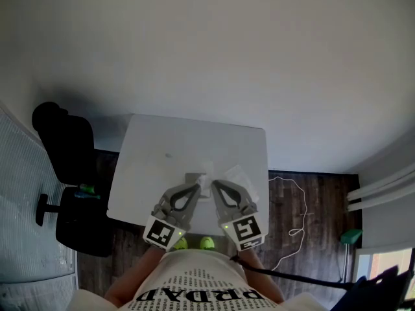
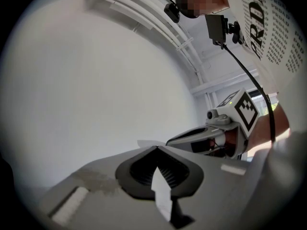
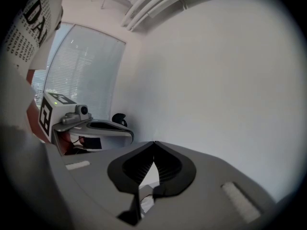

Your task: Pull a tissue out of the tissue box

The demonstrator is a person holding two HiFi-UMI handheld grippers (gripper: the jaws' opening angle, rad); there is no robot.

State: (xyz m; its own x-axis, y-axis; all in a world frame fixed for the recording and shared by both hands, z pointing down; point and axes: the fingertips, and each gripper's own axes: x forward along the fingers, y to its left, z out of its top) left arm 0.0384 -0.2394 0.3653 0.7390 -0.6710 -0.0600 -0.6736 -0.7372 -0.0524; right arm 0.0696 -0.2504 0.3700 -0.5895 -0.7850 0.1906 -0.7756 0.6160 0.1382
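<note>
A white tissue (image 1: pixel 206 173) stands up between the tips of my two grippers over the front part of the white table (image 1: pixel 168 148). My left gripper (image 1: pixel 197 186) is shut, and in the left gripper view a white strip of tissue (image 2: pixel 161 191) is pinched between its dark pads. The right gripper (image 1: pixel 216 186) is shut tip to tip (image 3: pixel 153 143); I cannot tell whether it pinches any tissue. A pale crumpled shape, probably the tissue box (image 1: pixel 238 175), lies just beyond the right gripper and is partly hidden by it. Both grippers point nearly level and lean towards each other.
A black office chair (image 1: pixel 65 148) stands at the table's left. A light cable (image 1: pixel 295 203) loops over the dark wood floor on the right, near a green object (image 1: pixel 351 236). Window blinds (image 3: pixel 88 80) fill the left side. The person's green shoes (image 1: pixel 194 243) show below the grippers.
</note>
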